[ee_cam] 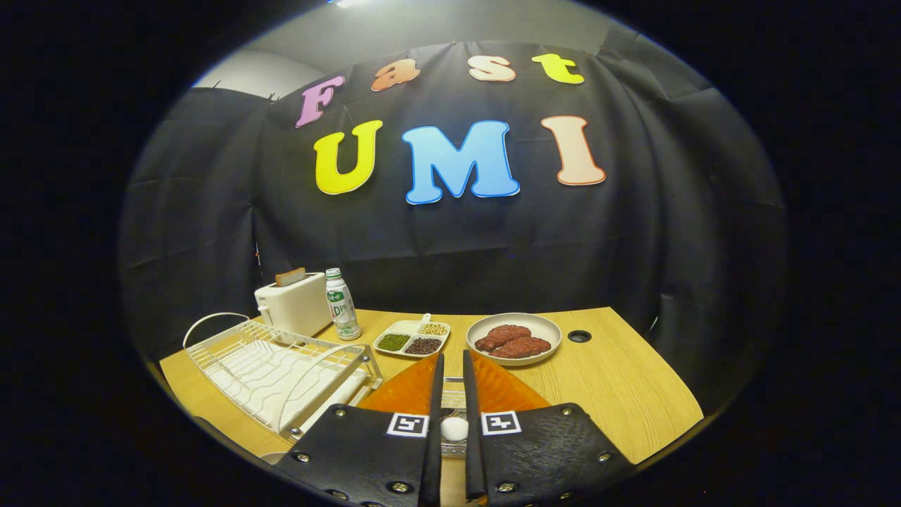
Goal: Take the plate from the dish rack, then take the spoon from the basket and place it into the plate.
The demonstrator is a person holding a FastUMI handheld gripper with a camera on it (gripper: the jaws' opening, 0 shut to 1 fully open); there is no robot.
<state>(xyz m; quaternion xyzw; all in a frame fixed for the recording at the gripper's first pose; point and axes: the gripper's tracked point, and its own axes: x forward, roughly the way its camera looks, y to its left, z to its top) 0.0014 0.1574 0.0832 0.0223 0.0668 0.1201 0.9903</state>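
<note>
My gripper (pixel 454 373) hangs low over the table with its fingers drawn close together. A small white rounded end of the spoon (pixel 454 428) sits pinched in the narrow gap, touching both fingers. The orange plate (pixel 503 391) lies flat on the table right under and just ahead of the fingers, which hide its middle. Through the gap I see a bit of the wire basket (pixel 454 400). To the left of the fingers stands the white dish rack (pixel 281 370), with nothing in its slots.
Beyond the rack are a white toaster (pixel 294 304) and a plastic bottle (pixel 343 304). A divided dish of beans (pixel 412 338) and a bowl of meat patties (pixel 514 338) sit beyond the plate. A round cable hole (pixel 578 336) lies right of the bowl.
</note>
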